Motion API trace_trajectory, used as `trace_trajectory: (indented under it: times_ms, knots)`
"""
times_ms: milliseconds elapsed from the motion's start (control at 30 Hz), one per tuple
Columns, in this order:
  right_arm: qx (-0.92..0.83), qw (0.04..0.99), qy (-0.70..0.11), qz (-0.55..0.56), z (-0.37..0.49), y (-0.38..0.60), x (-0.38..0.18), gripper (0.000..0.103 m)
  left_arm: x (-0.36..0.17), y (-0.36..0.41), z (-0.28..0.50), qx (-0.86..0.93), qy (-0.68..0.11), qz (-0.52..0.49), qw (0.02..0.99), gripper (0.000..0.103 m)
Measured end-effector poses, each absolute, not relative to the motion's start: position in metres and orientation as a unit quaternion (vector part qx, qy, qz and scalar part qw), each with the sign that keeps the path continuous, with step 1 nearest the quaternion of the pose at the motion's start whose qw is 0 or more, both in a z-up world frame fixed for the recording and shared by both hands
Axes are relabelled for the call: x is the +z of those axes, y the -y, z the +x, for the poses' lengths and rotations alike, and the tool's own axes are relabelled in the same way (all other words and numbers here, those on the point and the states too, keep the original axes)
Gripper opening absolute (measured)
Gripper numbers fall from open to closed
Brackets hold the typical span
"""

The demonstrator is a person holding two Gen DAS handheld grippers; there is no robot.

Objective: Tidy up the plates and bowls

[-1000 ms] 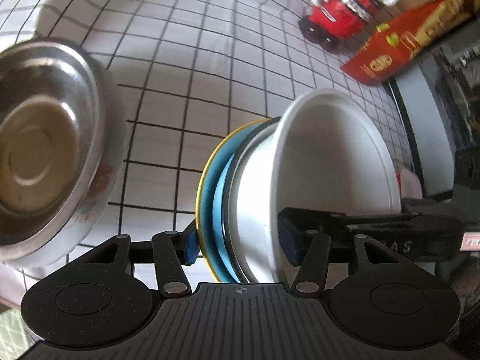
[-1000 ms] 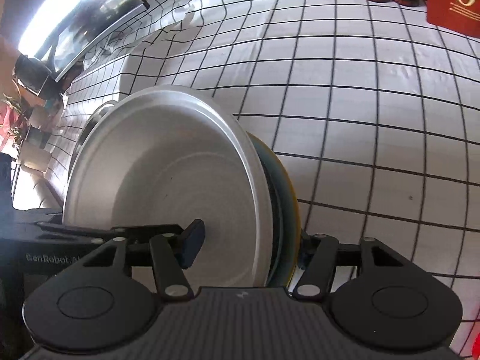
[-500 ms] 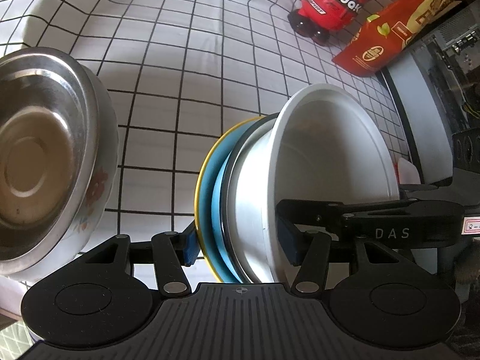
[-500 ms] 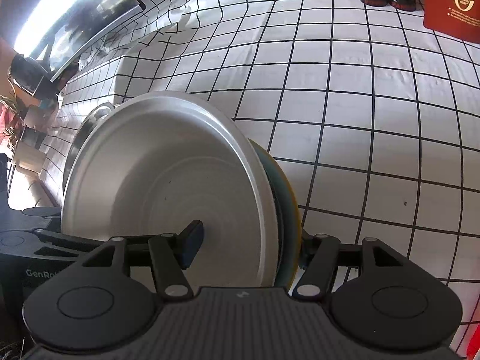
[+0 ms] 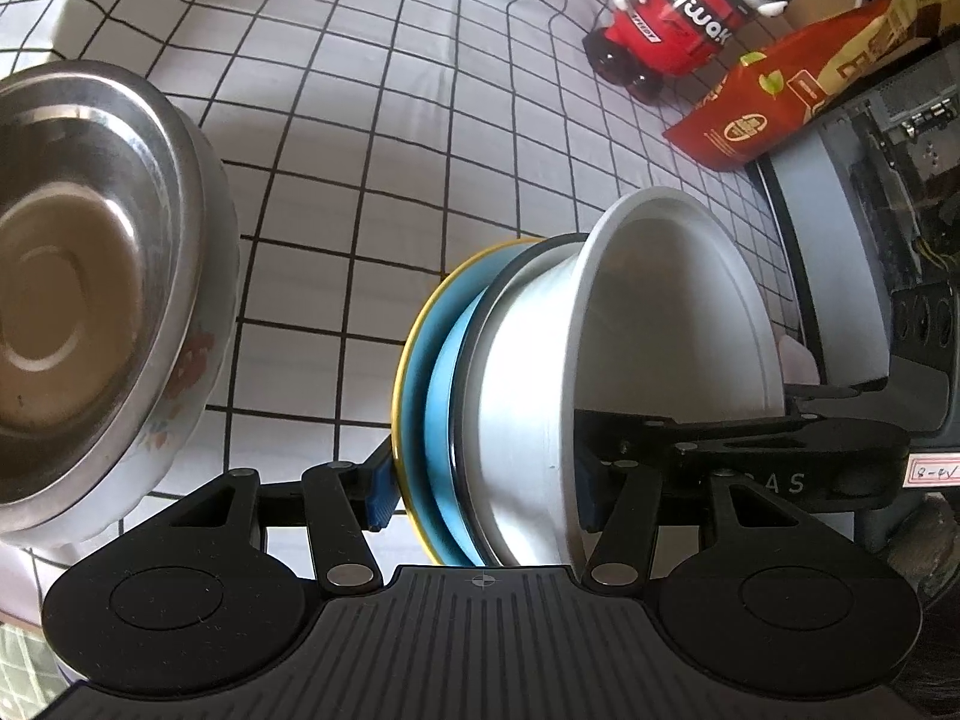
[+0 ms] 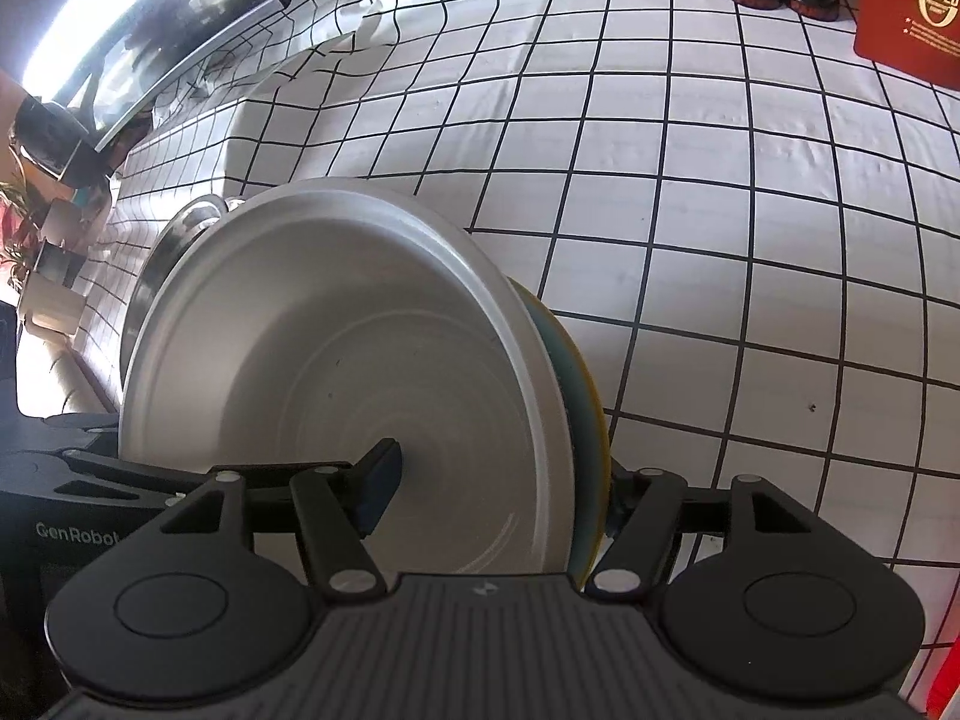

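A stack of a white bowl (image 5: 672, 324) on a dark-rimmed dish and a blue plate with a yellow rim (image 5: 414, 372) is held between both grippers above the checked cloth. My left gripper (image 5: 480, 480) is shut on one side of the stack. My right gripper (image 6: 498, 480) is shut on the opposite side, one finger inside the white bowl (image 6: 336, 384), the other under the yellow rim (image 6: 594, 414). A steel bowl (image 5: 78, 276) with a floral outside stands to the left; its rim also shows in the right wrist view (image 6: 150, 282).
A red and white robot toy (image 5: 690, 6) and a red snack bag (image 5: 798, 96) stand at the far edge of the cloth (image 5: 372, 120). A grey box (image 5: 852, 210) lies at the right. Small pots (image 6: 48, 276) line the left side.
The view of both cameras has shifted slightly, with the stack drawing a little farther from the steel bowl. Both grips on the stack are unchanged.
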State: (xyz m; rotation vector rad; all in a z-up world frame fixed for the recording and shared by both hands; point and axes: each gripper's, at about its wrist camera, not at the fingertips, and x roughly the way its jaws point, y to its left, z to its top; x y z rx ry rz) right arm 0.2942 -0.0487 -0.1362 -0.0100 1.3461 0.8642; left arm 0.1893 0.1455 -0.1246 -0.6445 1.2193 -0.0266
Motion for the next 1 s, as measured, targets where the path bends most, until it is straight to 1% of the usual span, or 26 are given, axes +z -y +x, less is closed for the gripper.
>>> trace_trajectory:
  times_ms: [200,733,867,1000]
  knots:
    - [0.383,0.686,-0.619,0.020,0.297,0.053,-0.140,0.068,-0.126,-0.150,0.191,-0.012,-0.562,-0.317,0.764,0.059]
    - [0.372,0.683,-0.628,0.035,0.295,0.058,-0.141,0.064,-0.125,-0.141,0.194,0.002,-0.572,-0.306,0.761,0.058]
    - [0.365,0.694,-0.620,0.035,0.292,0.061,-0.128,0.064,-0.118,-0.141,0.193,-0.007,-0.566,-0.308,0.764,0.058]
    - [0.362,0.711,-0.601,0.036,0.290,0.056,-0.099,0.064,-0.096,-0.149,0.193,-0.015,-0.548,-0.309,0.777,0.058]
